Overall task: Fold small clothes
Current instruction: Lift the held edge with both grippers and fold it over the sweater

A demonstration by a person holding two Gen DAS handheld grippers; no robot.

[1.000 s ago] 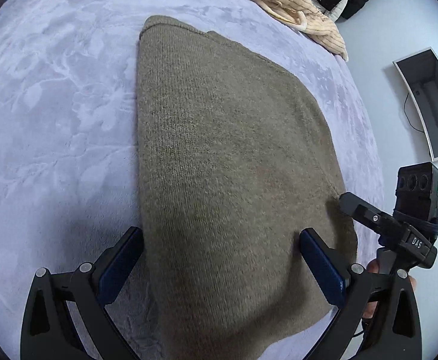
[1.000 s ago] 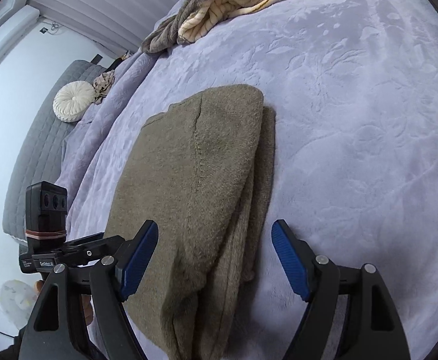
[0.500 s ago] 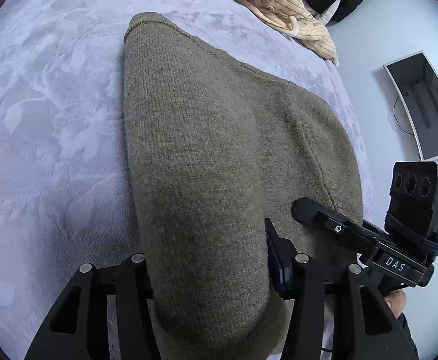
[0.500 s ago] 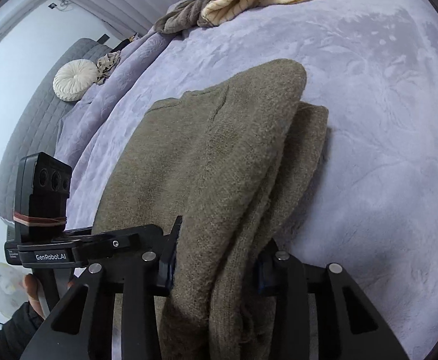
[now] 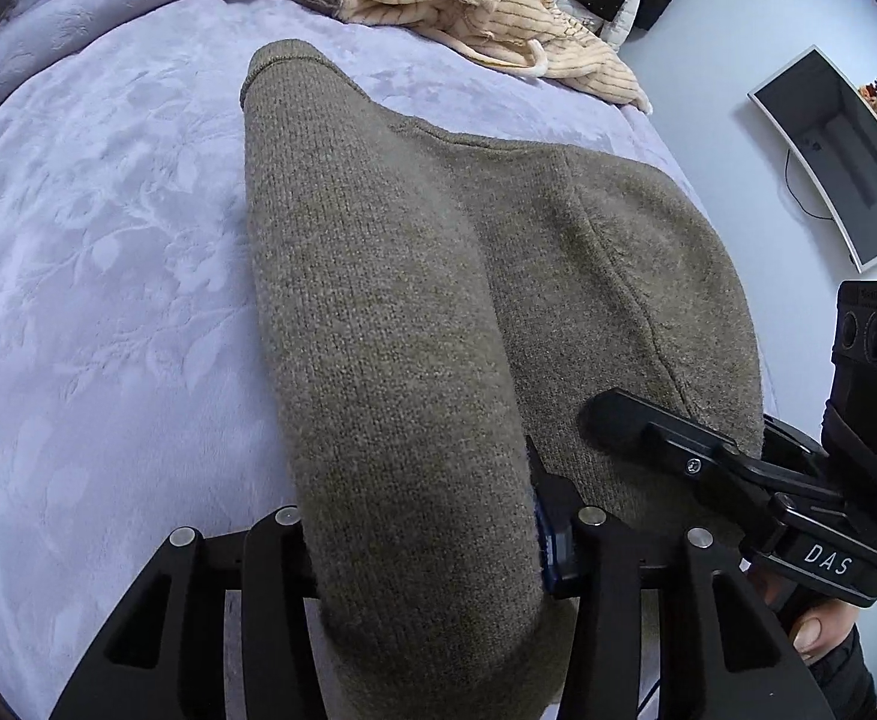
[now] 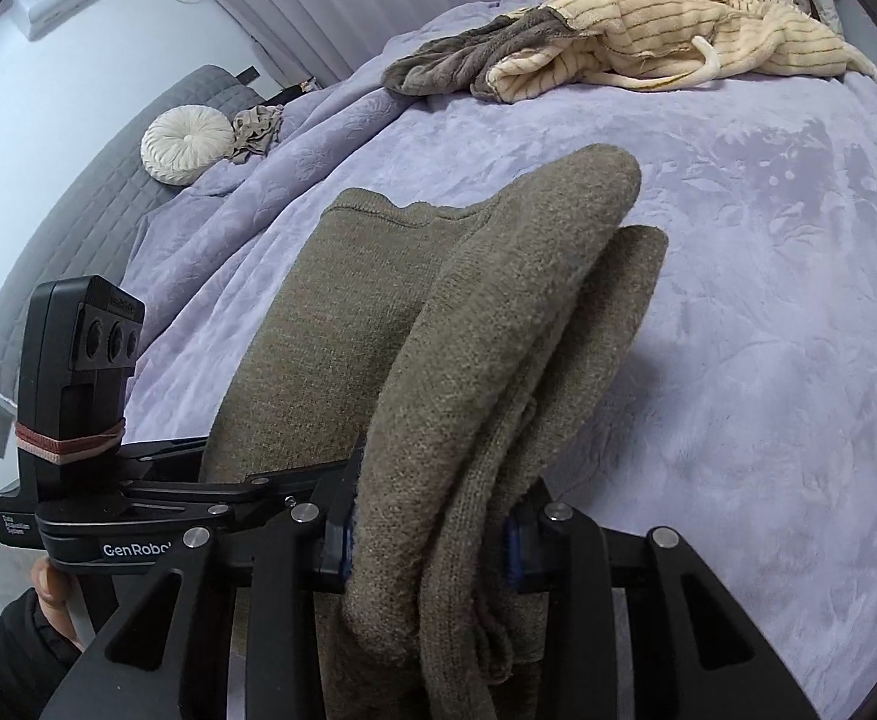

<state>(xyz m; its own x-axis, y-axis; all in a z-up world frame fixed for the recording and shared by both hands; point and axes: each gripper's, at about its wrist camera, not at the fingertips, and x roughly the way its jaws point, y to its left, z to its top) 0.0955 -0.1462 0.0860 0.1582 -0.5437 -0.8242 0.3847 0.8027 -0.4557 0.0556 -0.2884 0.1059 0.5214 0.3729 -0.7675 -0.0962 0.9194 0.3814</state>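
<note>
Left wrist view
- Left gripper (image 5: pixel 420 546): it is closing on the near edge of the sweater (image 5: pixel 390 330); its jaws have just been closing, and the thick knit is pinched between them.
- Sweater: olive knit, already folded in layers; the near end is rising off the bed (image 5: pixel 108 300) in a ridge, while the far end is lying on the cover.
- Right gripper (image 5: pixel 612 420): it is reaching in from the right side and is touching the same near edge of the sweater.
- Pile (image 5: pixel 486 18): striped cream and grey-brown clothes are waiting at the far edge of the bed, well apart from the sweater.

Right wrist view
- Right gripper (image 6: pixel 432 540): it is gripping a bunch of several layers; the jaws have been closing too, and the blue pads (image 6: pixel 513 546) are pressing the knit from both sides.
- Sweater (image 6: pixel 498 330): the held end is standing up and hanging over the lower layer; its far part is resting on the bed (image 6: pixel 768 300).
- Left gripper (image 6: pixel 246 483): it is holding the other corner of the same edge, just beside this one.

Step and next move
- Step: I judge that both hands are lifting the near edge to make one more fold.
- Next: the edge needs carrying forward over the far end, both hands level, so that the layers are not slipping apart; then release.
</note>
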